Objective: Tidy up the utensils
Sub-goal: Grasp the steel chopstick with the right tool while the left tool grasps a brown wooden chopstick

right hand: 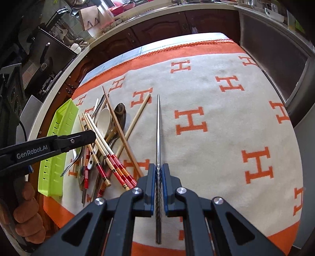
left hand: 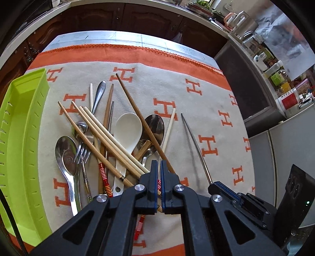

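Observation:
A pile of utensils lies on the cloth: wooden and light chopsticks [left hand: 110, 137], a white ceramic spoon [left hand: 129, 128] [right hand: 104, 120], metal spoons [left hand: 66, 155] and a fork [left hand: 83, 151]. My left gripper [left hand: 159, 165] [right hand: 94, 135] hangs over the near end of the pile, shut. Its pads almost touch and I see nothing clamped; a red-striped chopstick [left hand: 105, 177] runs on beneath it. My right gripper [right hand: 159, 167] [left hand: 216, 184] is shut on a metal chopstick [right hand: 158, 128] [left hand: 194, 143], which points away over bare cloth right of the pile. A lime-green slotted tray [left hand: 21, 118] [right hand: 59, 137] lies left of the pile.
The table wears a cream cloth [right hand: 216, 122] with orange H marks and an orange border. Dark cabinets [left hand: 118, 17] and a cluttered counter stand behind, grey appliances [left hand: 275, 157] to the right. A person's hand [right hand: 25, 206] holds the left gripper's handle.

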Action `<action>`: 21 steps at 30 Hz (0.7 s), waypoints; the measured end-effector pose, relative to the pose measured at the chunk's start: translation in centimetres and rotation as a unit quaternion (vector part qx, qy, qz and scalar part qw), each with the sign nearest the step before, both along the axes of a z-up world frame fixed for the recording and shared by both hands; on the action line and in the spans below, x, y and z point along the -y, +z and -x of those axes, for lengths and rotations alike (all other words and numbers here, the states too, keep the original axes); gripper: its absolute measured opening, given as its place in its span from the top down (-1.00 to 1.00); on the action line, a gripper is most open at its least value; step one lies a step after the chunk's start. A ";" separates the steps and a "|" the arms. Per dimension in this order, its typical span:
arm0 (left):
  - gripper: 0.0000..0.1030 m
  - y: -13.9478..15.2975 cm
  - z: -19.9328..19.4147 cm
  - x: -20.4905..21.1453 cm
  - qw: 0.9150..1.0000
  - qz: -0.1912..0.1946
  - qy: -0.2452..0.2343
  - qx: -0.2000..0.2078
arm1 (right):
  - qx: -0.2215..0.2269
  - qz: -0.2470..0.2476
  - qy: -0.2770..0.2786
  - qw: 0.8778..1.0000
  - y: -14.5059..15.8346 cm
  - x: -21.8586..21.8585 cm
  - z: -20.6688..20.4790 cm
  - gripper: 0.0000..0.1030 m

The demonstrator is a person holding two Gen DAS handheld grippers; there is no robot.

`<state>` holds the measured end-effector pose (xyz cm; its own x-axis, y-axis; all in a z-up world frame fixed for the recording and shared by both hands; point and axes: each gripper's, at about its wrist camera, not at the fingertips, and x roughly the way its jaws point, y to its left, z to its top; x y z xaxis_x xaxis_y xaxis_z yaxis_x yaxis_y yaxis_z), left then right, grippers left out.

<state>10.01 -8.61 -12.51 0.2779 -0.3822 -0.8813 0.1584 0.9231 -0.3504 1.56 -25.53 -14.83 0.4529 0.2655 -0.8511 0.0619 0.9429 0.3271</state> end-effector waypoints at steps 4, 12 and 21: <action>0.36 -0.7 -1.0 -1.2 0.999 0.032 0.031 -0.026 | 0.004 0.001 0.006 1.000 0.3 -0.5 -0.4 0.89; 0.11 -2.7 -1.7 1.4 0.998 0.029 0.034 -0.044 | -0.004 -0.013 -0.003 1.000 -0.6 0.3 -0.5 0.88; 0.67 -4.4 -2.3 3.8 0.998 -0.015 0.037 -0.052 | -0.011 -0.021 -0.005 1.000 -1.4 1.1 -0.4 0.88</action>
